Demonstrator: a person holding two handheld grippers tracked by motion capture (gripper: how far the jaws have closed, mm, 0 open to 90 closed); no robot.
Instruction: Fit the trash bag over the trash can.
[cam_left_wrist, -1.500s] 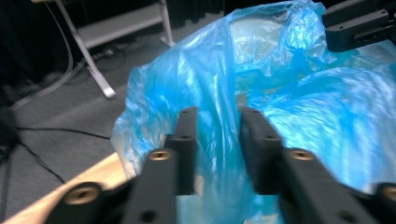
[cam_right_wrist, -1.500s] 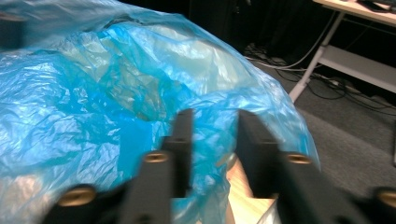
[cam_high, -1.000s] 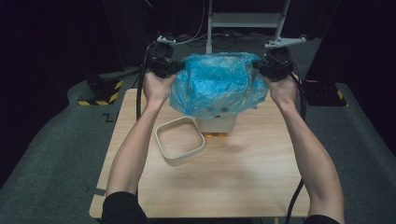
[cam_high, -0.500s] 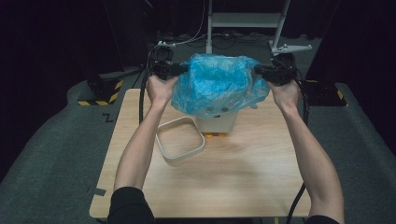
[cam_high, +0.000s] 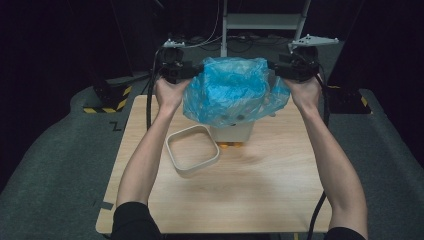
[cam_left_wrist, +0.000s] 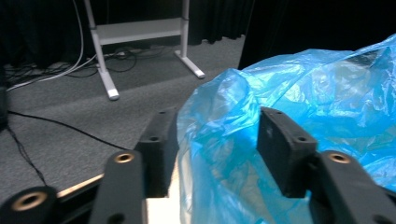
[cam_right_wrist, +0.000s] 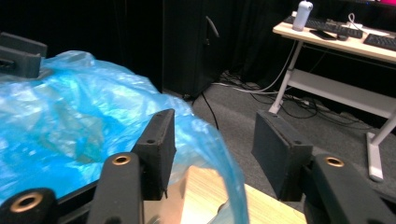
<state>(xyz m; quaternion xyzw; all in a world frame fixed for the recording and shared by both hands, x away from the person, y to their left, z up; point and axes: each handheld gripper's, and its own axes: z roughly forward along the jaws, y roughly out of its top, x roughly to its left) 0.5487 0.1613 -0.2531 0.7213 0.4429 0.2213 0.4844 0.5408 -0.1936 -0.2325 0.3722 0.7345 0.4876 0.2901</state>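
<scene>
A crumpled blue plastic bag (cam_high: 230, 92) is draped over a white bin (cam_high: 234, 132) at the table's far middle. My left gripper (cam_high: 187, 71) is at the bag's upper left edge and my right gripper (cam_high: 277, 70) at its upper right edge. Both have just been opening their jaws. In the left gripper view, the left gripper (cam_left_wrist: 217, 122) stands open with the bag's film (cam_left_wrist: 327, 93) loose between its pads. In the right gripper view, the right gripper (cam_right_wrist: 215, 125) is open too, with the bag's rim (cam_right_wrist: 70, 116) lying by the left pad.
A beige square ring-shaped lid (cam_high: 192, 149) lies on the wooden table (cam_high: 240, 200) just in front and left of the bin. Beyond the table are a metal stand (cam_left_wrist: 107, 60), floor cables and a desk (cam_right_wrist: 345, 42) with a keyboard.
Both hands have stayed at the bag's top corners. The bag still hangs over the bin with much the same shape.
</scene>
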